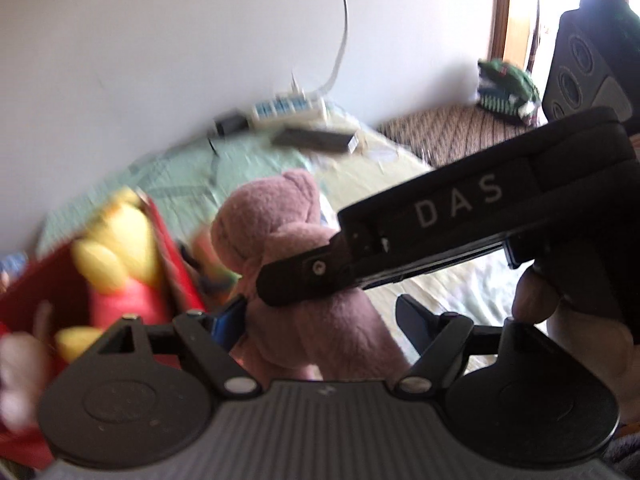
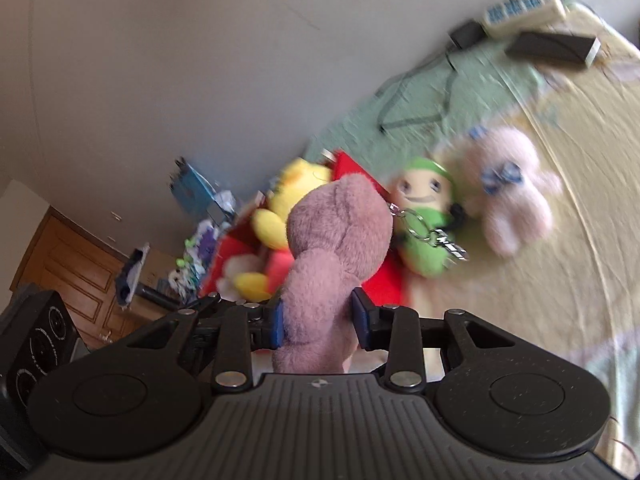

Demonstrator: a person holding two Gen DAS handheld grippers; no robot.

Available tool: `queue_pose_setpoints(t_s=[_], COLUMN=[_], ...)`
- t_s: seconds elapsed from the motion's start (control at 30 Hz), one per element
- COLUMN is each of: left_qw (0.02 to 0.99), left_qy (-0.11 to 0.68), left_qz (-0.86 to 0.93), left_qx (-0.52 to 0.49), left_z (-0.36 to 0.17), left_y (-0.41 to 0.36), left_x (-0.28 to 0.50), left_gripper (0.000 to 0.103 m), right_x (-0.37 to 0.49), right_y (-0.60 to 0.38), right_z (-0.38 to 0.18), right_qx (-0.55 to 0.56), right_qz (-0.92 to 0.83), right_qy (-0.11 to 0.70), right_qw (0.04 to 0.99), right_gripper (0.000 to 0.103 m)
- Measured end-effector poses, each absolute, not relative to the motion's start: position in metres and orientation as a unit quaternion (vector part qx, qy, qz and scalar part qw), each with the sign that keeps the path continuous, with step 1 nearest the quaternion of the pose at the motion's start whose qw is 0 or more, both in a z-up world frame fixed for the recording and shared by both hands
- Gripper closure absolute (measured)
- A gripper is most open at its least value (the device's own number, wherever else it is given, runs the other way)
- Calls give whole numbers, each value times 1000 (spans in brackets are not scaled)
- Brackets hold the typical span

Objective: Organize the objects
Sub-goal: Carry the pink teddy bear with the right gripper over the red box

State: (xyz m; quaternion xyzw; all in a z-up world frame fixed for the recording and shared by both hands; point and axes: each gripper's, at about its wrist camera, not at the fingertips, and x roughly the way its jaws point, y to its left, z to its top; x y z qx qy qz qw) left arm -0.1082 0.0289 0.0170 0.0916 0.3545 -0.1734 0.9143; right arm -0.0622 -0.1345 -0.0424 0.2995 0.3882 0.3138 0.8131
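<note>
The right gripper [image 2: 318, 322] clamped the fuzzy mauve plush bear [image 2: 332, 248]; the left gripper [image 1: 320, 320] stood spread, empty. Behind sat a red box [image 2: 384, 280] holding a yellow plush toy [image 2: 288, 196], on the bedsheet [image 2: 560, 280]

— The open red box [image 1: 176, 256] was smeared by motion and cut off at the left edge; the yellow plush toy [image 1: 120, 248] inside it was only a blur.

— And the mauve plush bear [image 2: 332, 256]?

— Its lower body ran behind the right gripper's [image 2: 320, 320] black housing. The pale pink plush animal [image 2: 512, 196] was too blurred to identify.
</note>
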Motion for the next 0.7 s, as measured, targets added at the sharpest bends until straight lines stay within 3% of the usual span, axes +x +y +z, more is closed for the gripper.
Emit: queue_pose_setpoints(t_s=[0.37,0.7], left_qw=[954,947], left_qy=[245,275], left_qz=[-131,-128], left_qx=[111,101], left_z=[80,62], left_y=[135,212], left_x=[-125,-79], left_gripper=[25,25], right_x=[-45,-3], right_y=[-30,47], right_z=[26,10], right_qx=[282,254], right_qz=[363,336], right_qy=[299,321], right_qw=[836,848], right_gripper=[67,69])
